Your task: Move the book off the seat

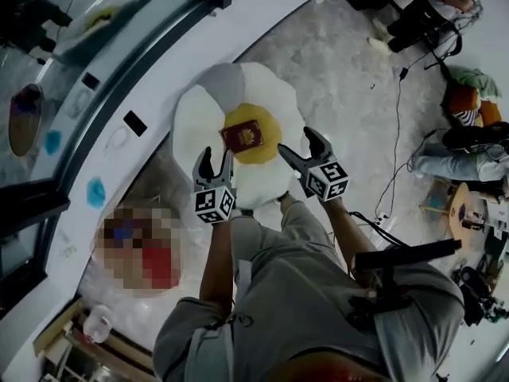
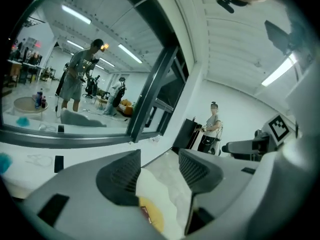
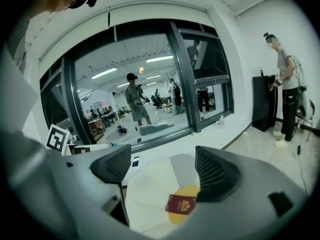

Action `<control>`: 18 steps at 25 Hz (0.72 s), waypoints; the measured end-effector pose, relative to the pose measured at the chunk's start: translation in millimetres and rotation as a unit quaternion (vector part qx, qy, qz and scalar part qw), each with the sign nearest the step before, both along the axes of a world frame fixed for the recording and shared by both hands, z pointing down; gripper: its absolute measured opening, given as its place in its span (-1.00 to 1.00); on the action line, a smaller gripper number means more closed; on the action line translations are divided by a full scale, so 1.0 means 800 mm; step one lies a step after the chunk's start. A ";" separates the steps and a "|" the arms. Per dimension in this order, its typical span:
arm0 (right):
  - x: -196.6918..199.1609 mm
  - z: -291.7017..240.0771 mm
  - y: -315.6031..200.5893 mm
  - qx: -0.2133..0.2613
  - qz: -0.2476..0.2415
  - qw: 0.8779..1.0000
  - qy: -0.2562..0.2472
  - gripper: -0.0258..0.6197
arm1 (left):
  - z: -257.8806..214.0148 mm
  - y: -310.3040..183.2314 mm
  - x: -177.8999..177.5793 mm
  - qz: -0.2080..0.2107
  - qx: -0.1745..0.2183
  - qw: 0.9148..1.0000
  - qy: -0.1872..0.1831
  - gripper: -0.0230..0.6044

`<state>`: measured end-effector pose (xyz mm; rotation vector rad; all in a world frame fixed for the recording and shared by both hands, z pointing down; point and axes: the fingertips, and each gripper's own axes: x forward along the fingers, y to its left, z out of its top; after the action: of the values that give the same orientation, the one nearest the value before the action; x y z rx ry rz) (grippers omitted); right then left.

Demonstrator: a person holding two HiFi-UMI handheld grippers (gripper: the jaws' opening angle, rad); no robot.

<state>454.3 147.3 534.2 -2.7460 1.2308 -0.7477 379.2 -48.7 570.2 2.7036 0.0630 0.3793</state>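
Gripper, left (image 1: 215,156): lower centre-left of the head view, jaws apart, holding nothing
Seat (image 1: 195,118): egg-shaped cushion, centre of frame
Book (image 1: 242,137): red, flat on the seat's yellow middle, untouched
Gripper, right (image 1: 296,140): just right of the book, jaws wide, empty
Progress: nothing done yet, I judge; grasping, lifting and carrying off all remain
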 end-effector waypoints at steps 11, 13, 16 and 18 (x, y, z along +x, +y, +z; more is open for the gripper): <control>0.109 0.267 -0.031 -0.032 -0.002 0.997 -0.070 0.33 | 0.243 0.017 0.085 0.013 -0.005 0.993 -0.119 -0.19; 0.126 0.314 -0.041 -0.032 -0.004 0.996 -0.079 0.33 | 0.297 0.016 0.098 0.007 -0.015 0.990 -0.137 -0.19; 0.140 0.389 -0.054 -0.036 -0.014 0.995 -0.092 0.33 | 0.375 0.016 0.108 -0.006 -0.023 0.987 -0.160 -0.19; 0.142 0.445 -0.060 -0.043 -0.026 0.993 -0.103 0.33 | 0.433 0.020 0.108 -0.015 -0.029 0.983 -0.179 -0.19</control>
<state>568.1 99.2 889.8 -2.6272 1.2590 -1.0845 465.8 -32.8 916.7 2.5329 -0.0677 0.8340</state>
